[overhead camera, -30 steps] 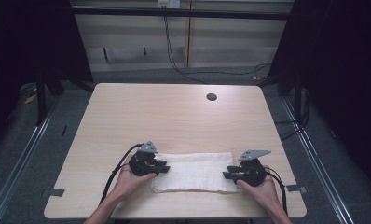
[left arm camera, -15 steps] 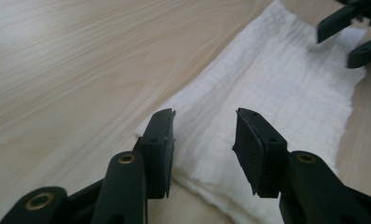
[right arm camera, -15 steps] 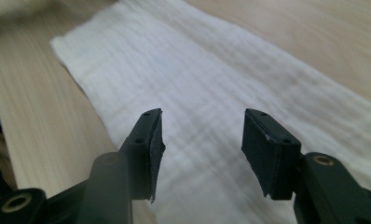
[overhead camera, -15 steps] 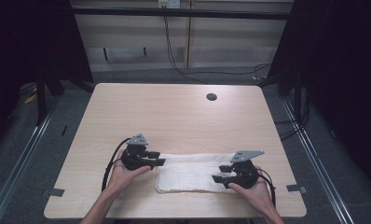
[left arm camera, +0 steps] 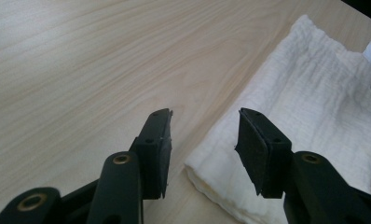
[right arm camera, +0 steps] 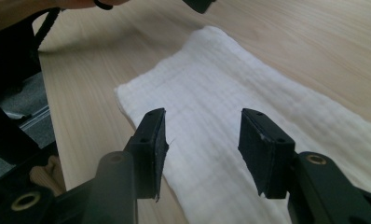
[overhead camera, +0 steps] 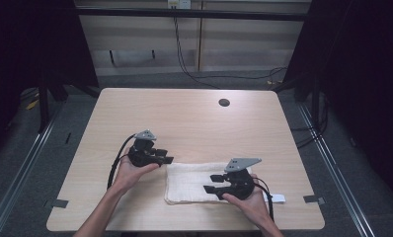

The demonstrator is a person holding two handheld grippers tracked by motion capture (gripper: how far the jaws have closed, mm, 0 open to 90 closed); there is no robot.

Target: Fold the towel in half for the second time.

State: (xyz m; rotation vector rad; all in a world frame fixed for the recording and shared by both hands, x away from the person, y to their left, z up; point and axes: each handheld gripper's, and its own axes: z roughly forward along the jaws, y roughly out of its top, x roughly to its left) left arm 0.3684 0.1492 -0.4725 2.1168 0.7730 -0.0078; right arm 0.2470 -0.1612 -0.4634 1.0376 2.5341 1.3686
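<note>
Lying flat at lower centre of the frame, one folded white woven cloth [overhead camera: 194,182] is recorded. Two black grippers are counted: left gripper [overhead camera: 166,157] and right gripper [overhead camera: 213,183], jaws parted, nothing gripped, the left's having just been opening, the right's closing slightly.

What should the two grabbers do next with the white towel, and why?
Probably bring the right gripper down to pinch the towel for another fold. The towel lies flat and folded on the table, both grippers have just opened and hold nothing, and the left gripper sits beside its edge.

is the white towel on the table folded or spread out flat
Folded: the white towel shows stacked layers along its near edge in the left gripper view, lying as a narrow strip.
</note>
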